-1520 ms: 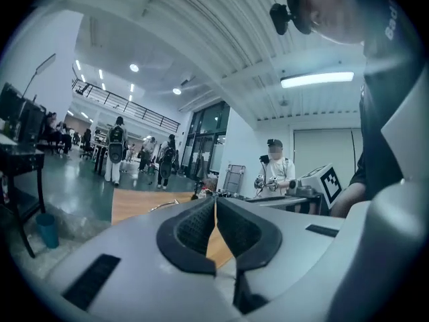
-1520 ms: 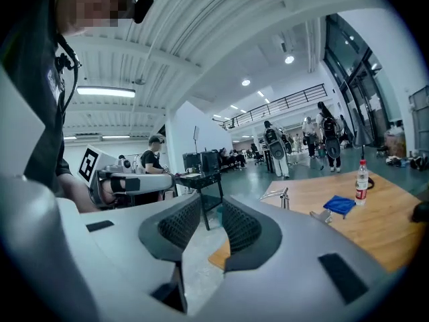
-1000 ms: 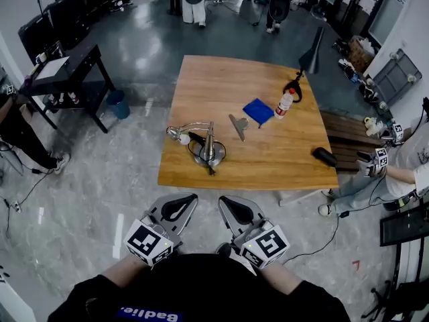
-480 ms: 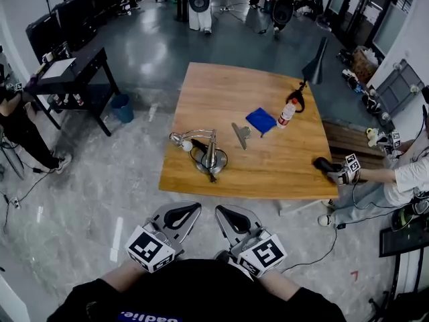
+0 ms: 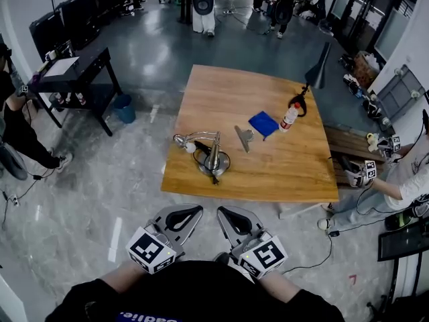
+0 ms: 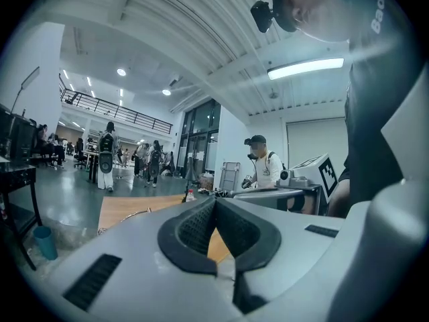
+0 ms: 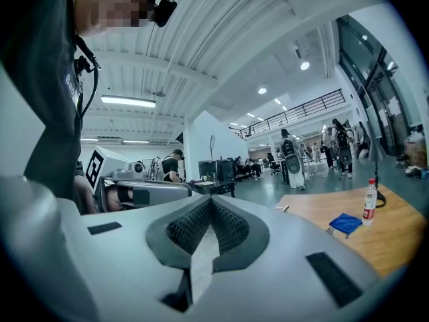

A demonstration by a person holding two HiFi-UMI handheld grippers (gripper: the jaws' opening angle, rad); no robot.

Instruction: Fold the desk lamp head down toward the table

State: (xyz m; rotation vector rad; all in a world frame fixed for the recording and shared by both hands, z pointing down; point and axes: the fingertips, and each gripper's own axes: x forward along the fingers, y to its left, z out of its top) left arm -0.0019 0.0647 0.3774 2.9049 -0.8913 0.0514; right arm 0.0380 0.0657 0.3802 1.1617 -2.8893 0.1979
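A silver desk lamp (image 5: 209, 154) stands on a round base near the front left of the wooden table (image 5: 268, 173). Its arm is bent over to the left, with the head (image 5: 181, 141) low above the tabletop. My left gripper (image 5: 192, 210) and right gripper (image 5: 224, 212) hover side by side close to my body, short of the table's near edge. In the left gripper view the pads (image 6: 201, 223) meet with nothing between them. In the right gripper view the pads (image 7: 224, 225) are likewise pressed together and empty.
On the table lie a blue cloth (image 5: 264, 123), a small bottle (image 5: 289, 116), a metal clip-like piece (image 5: 242, 137) and a black cone lamp (image 5: 316, 69). A person (image 5: 402, 180) with grippers sits at the right. A black desk (image 5: 70, 69) and a blue bin (image 5: 125, 108) stand at the left.
Both my grippers stay where they were. The person at the right reached to the black object on the table's right edge and drew it off the table.
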